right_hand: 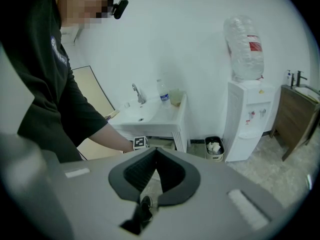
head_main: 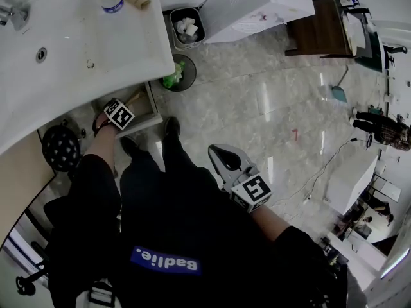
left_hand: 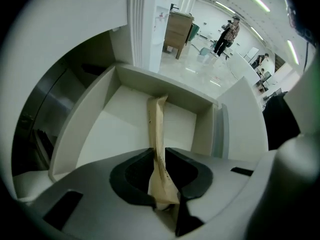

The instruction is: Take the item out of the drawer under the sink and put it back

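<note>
Head view first: the left tool (head_main: pixel 122 111), marker cube on top, is down at the open drawer (head_main: pixel 153 104) under the white sink (head_main: pixel 77 50), the forearm reaching in from below. A tan sliver, the paper strip (head_main: pixel 136 97), pokes out past the cube over the drawer's pale inside. The right tool (head_main: pixel 223 158) hangs well apart, out over the marble floor (head_main: pixel 257 95) beside the person's dark clothing.

Over to the left gripper view, and here's the clear look: the left tool is clenched on the paper strip, the dark pads (left_hand: pixel 135 171) pinching its near end. The strip is thin, tan and creased, with small dark specks along one edge, wider and crumpled where it is pinched. Its long axis runs straight away from the jaws, in line with the tool, and its far end points at the drawer's back wall. It sits over the middle of the white, box-shaped drawer; whether the far tip touches the bottom, I can't tell.

Right gripper view: the right tool's jaws meet at the tips with nothing between them, aimed at the sink and the water dispenser (right_hand: pixel 247 119) beside it.
</note>
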A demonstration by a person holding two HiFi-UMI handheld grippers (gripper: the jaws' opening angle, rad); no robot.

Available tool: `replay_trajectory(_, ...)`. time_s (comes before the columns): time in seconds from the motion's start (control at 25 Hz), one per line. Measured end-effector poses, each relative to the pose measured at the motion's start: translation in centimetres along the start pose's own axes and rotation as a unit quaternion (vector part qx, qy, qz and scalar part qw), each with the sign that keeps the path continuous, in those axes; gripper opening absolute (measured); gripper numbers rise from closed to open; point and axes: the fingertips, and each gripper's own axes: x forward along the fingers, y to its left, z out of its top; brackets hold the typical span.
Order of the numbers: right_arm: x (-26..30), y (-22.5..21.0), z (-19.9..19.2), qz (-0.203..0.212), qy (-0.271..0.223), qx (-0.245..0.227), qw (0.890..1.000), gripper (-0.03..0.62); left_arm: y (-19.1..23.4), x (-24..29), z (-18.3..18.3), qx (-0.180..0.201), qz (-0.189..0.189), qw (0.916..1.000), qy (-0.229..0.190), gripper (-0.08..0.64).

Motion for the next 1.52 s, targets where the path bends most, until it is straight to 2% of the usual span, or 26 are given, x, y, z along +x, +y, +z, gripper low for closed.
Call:
replay_trajectory(0.16, -0.1, 0.4, -0.2, 0.001, 0.000, -0.005, 1.000, 0.002, 0.3, 0.3, -0.6, -0.015, -0.004, 0.9999, 0.007, 0.065)
replay_trajectory(0.36, -0.4, 0.8, 0.5, -0.001, -0.015, -0.003, 1.000, 0.003, 0.5, -1.0, -0.1, -0.020, -0.002, 0.9997, -0.012, 0.110)
replay_trajectory(0.48, -0.2, 1.7, 1.5, 0.009, -0.030, 0.001, 1.000, 0.002, 0.5, -3.2, 1.0, -0.013, 0.010, 0.9993, -0.035, 0.110)
replay_trajectory(0.72, 0.2, 3.6, 3.4, 0.030, -0.054, -0.022, 0.998, 0.003, -1.3, -7.9, 2.1, 0.000, 0.014, 0.9966, -0.081, 0.110)
replay_trajectory(1.0, 0.5, 6.4, 5.9, 0.045, -0.080, -0.041, 0.995, 0.003, -3.3, -12.4, -0.4, -0.017, 0.020, 0.9943, -0.103, 0.110)
replay_trajectory(1.16, 0.2, 7.9, 7.7, 0.054, -0.099, -0.057, 0.992, 0.002, -4.1, -15.9, -1.1, -0.051, 0.029, 0.9888, -0.137, 0.110)
replay_trajectory(1.32, -0.1, 8.9, 9.0, 0.056, -0.109, -0.070, 0.990, 0.003, -5.1, -19.7, -0.8, -0.062, 0.029, 0.9822, -0.175, 0.110)
replay_trajectory(1.52, 0.4, 10.6, 10.0, 0.070, -0.111, -0.094, 0.987, 0.002, -6.0, -24.5, -0.1, -0.094, 0.028, 0.9662, -0.238, 0.109)
